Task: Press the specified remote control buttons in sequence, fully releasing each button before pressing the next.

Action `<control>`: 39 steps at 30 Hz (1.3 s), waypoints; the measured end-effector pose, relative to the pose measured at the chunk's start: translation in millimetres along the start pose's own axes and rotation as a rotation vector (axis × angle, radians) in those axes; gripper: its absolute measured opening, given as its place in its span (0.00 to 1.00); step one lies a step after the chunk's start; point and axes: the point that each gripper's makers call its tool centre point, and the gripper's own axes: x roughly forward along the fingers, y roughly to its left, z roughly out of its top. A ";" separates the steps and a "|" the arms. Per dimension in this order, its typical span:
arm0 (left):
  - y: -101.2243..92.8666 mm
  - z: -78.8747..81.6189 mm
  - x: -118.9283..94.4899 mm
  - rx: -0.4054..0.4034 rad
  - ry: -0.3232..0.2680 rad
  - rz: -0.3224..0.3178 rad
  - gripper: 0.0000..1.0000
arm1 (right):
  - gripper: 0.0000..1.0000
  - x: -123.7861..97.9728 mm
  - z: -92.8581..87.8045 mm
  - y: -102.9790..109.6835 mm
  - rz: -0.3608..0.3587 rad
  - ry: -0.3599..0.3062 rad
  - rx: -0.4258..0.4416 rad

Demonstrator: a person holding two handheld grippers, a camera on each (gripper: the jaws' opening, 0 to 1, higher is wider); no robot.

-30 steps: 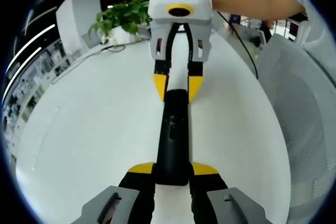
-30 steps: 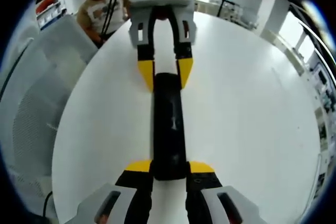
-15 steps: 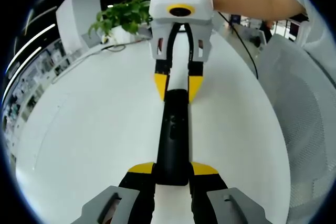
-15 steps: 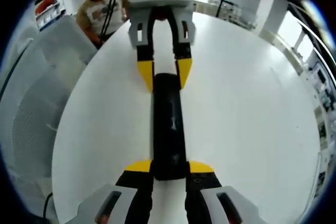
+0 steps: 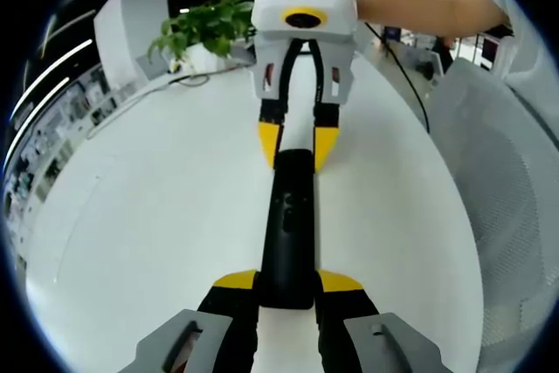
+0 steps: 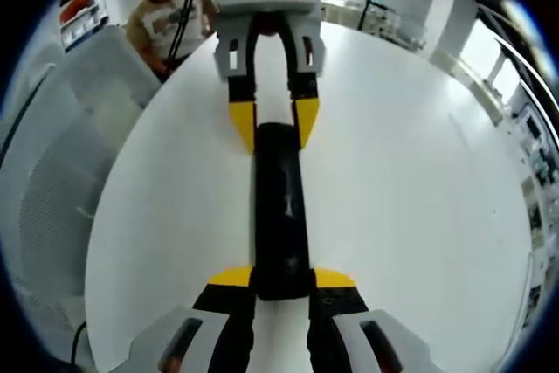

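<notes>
Remote control (image 5: pixel 289 224), one, pinched at opposite ends by left gripper's (image 5: pixel 287 284) and right gripper's (image 6: pixel 282 280) jaws.

- The left gripper view looks from close above the white table (image 5: pixel 157 216), along a black remote (image 5: pixel 288 229) lying straight ahead, toward the right gripper (image 5: pixel 297 148) at its far end
- The right gripper view faces the opposite way, equally close, along the same remote (image 6: pixel 281 211) toward the left gripper (image 6: pixel 273 126)
- Both views share the remote and the table (image 6: pixel 410 198) around it, seen from opposite ends
</notes>
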 end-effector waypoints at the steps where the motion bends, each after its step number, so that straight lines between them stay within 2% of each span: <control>1: 0.0 0.0 0.0 0.000 0.001 0.000 0.24 | 0.19 0.0 0.0 -0.1 -0.001 -0.001 0.000; 20: 5.6 3.0 0.3 0.019 0.014 0.011 0.24 | 0.19 -4.6 0.9 -5.6 -0.030 -0.015 0.004; 29: 22.5 12.1 -8.0 0.055 0.007 0.047 0.24 | 0.19 -10.2 3.6 -21.3 -0.085 -0.041 0.009; 39: 45.1 12.2 -9.8 0.086 0.013 0.094 0.24 | 0.19 -10.4 7.4 -41.9 -0.148 -0.050 0.002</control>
